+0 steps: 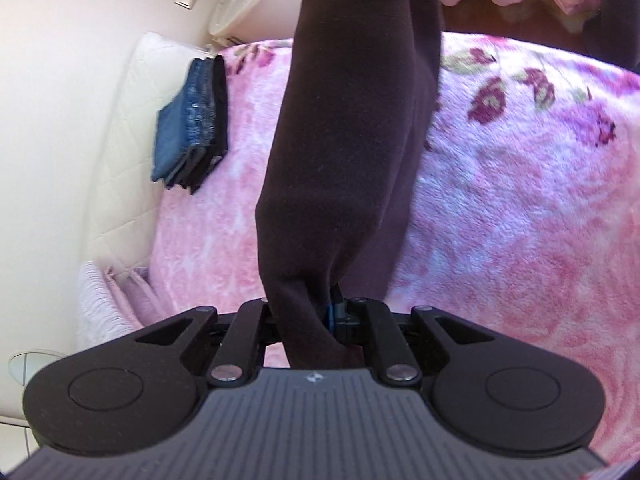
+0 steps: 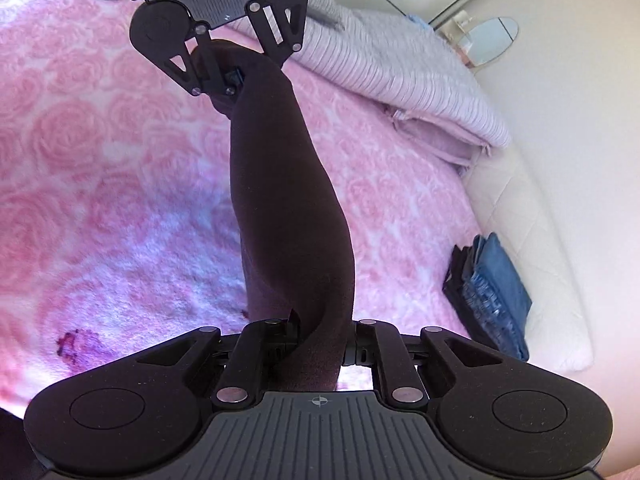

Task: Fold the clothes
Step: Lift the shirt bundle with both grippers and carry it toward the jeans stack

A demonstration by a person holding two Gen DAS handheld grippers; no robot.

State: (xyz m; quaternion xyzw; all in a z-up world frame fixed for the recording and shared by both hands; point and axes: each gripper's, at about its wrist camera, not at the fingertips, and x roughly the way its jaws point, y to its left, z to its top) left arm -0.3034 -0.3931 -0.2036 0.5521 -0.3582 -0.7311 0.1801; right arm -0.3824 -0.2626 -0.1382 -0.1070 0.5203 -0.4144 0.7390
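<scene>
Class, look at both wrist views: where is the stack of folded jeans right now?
The folded jeans lie at the edge of the pink floral blanket beside the white mattress border, right of the dark garment in the right wrist view and left of it in the left wrist view.

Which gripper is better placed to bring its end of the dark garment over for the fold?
Probably the left gripper: it holds the dark garment above open pink blanket. Right gripper holds the opposite end.
</scene>
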